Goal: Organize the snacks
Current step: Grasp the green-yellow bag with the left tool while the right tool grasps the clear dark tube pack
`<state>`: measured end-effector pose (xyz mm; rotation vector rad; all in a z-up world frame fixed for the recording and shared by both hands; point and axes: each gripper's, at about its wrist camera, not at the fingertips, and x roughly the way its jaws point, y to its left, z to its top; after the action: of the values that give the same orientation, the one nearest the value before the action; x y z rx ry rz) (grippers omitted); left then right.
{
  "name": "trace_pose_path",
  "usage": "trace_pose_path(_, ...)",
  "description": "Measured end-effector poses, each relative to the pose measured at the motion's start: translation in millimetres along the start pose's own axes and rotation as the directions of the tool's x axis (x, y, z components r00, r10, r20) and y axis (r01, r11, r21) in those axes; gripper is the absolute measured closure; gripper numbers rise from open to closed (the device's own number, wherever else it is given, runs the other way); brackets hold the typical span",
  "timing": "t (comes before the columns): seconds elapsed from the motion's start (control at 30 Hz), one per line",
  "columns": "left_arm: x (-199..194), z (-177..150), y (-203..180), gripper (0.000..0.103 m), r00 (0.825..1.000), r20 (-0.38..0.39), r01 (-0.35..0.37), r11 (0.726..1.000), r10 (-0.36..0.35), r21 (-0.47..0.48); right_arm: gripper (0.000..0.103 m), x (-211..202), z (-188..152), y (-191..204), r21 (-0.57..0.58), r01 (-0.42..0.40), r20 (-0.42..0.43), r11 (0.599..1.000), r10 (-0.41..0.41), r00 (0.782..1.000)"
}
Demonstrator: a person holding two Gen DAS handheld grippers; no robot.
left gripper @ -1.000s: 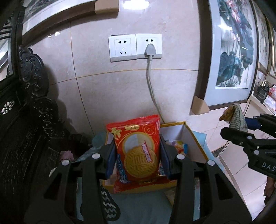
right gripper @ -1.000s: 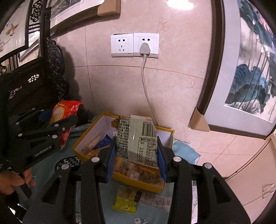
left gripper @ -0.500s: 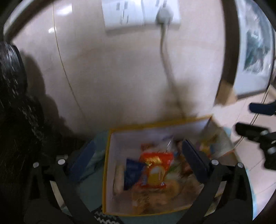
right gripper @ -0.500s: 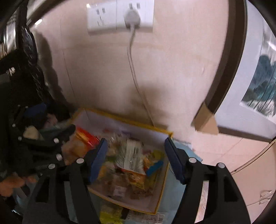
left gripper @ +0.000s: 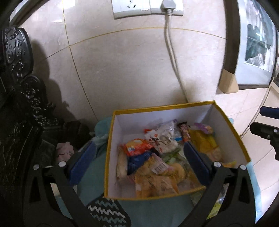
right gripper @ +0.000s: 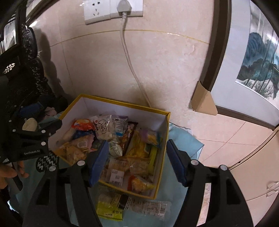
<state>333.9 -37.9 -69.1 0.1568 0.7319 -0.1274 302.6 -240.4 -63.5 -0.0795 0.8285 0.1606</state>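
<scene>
Left wrist view: your left gripper (left gripper: 139, 162) hangs over the near left part of the yellow-rimmed box (left gripper: 163, 108), its blue pads spread wide with nothing pinched between them. One pad sits outside the box's left wall, the other over the pile inside. In the box you can see an orange-red biscuit pack (left gripper: 136, 147) lying on a blue packet (left gripper: 139, 159), a clear bag of white sweets (left gripper: 165, 138) behind them, a brown bar (left gripper: 184, 133) toward the back and a yellow snack bag (left gripper: 204, 141) against the right wall. The box stands on a teal cloth (left gripper: 94, 169) close to the tiled wall (left gripper: 122, 69), below a wall socket (left gripper: 148, 7) with a grey cable (left gripper: 171, 57) plugged in.

From the right wrist camera, your right gripper (right gripper: 137, 162) is over the near right part of the same box (right gripper: 122, 103), jaws apart and empty; the left pad is above the snacks, the right pad just beyond the box's right wall. A newsprint-patterned packet (right gripper: 115, 148) lies in the pile beside the left pad. In front of the box, on the cloth (right gripper: 183, 139), a yellow-green wrapper (right gripper: 109, 209) and a clear wrapped bar (right gripper: 150, 207) lie outside it. Your left gripper (right gripper: 40, 120) shows at the left edge, and your hand (right gripper: 8, 172) grips its handle.
</scene>
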Motion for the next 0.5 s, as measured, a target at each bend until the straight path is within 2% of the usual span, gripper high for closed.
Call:
trace_pose_path(0.13, -19.8, -27.3, -13.8, 0.002, 0.999, -0.002, 0.048, 0.999, -0.048, 0.006, 0.034, -18.1, -25.0, -1.2, 0.032, -0.019, 0.005, 0.999, 0.019, 1.0)
trace_pose_path(0.2, -26.6, -55.1, -26.2, 0.002, 0.997, -0.015, 0.071, 0.997, -0.07, 0.022, 0.034, -22.4, -47.6, -5.4, 0.065, -0.027, -0.005, 0.998, 0.028, 1.0)
trace_pose_path(0.33, -12.6, -118.8, -58.9, 0.002, 0.984, -0.129, 0.127, 0.991, -0.121, 0.038, 0.034, -13.3, -99.5, -21.1, 0.158, -0.018, -0.07, 0.987, 0.029, 0.997)
trace_pose_path(0.4, -1.8, -139.0, -71.9, 0.002, 0.976, -0.175, 0.141, 0.989, -0.133, 0.034, 0.034, -8.5, -121.5, -30.4, 0.198, -0.005, -0.093, 0.98, 0.023, 0.995)
trace_pose_path(0.5, 10.7, -160.2, -98.3, 0.002, 0.969, -0.2, 0.16, 0.985, -0.144, 0.068, 0.034, 10.5, -148.5, -34.9, 0.159, 0.026, -0.174, 0.987, 0.002, 0.985)
